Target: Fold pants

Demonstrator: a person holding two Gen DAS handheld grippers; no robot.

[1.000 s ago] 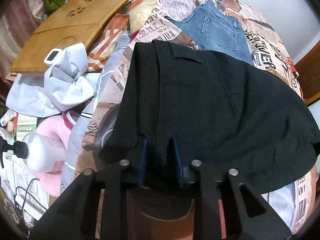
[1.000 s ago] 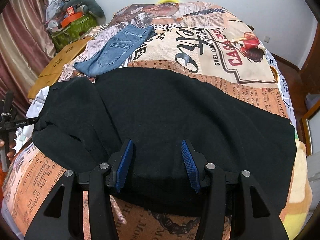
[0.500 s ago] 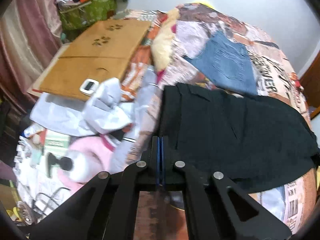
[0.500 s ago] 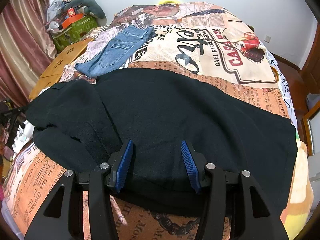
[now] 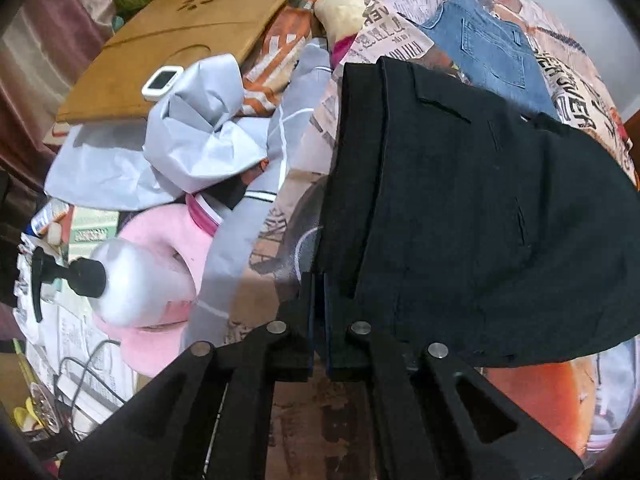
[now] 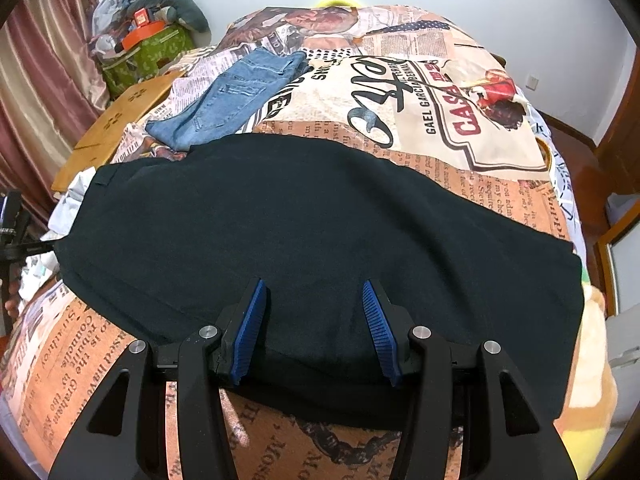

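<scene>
Left gripper (image 5: 317, 284) clamped on the near corner of the black pants (image 5: 480, 208), fingers pressed together with a thin fold of dark cloth pinched between the blue pads (image 5: 326, 320). Right gripper (image 6: 314, 292) released, blue ribbed pads standing apart above the near edge of the same pants (image 6: 320, 232), nothing gripped between them.

Black pants spread flat across the newspaper-print bedspread (image 6: 420, 92), waistband end toward the left gripper, hem end toward the right edge of the bed.

Seen only from the left wrist: welt pocket and seams on the black cloth, crumpled grey-white fabric (image 5: 200, 136) just beside the pants, a small white device (image 5: 162, 82) resting on a tan board with paw-print cutouts (image 5: 188, 20), a pink garment (image 5: 168, 248) under a white pump bottle (image 5: 132, 284), cables and clutter near the floor at lower left.

Seen only from the right wrist: the full width of the pants, a large "CASA" print on the bedspread, a green bag (image 6: 144, 56) heaped with things by the curtain (image 6: 36, 80), a white wall behind, part of the left handheld rig (image 6: 16, 232) at the far left edge.

Shared by both views: folded blue jeans (image 6: 240, 96) lying beyond the black pants, their edge touching or slightly tucked under them.
</scene>
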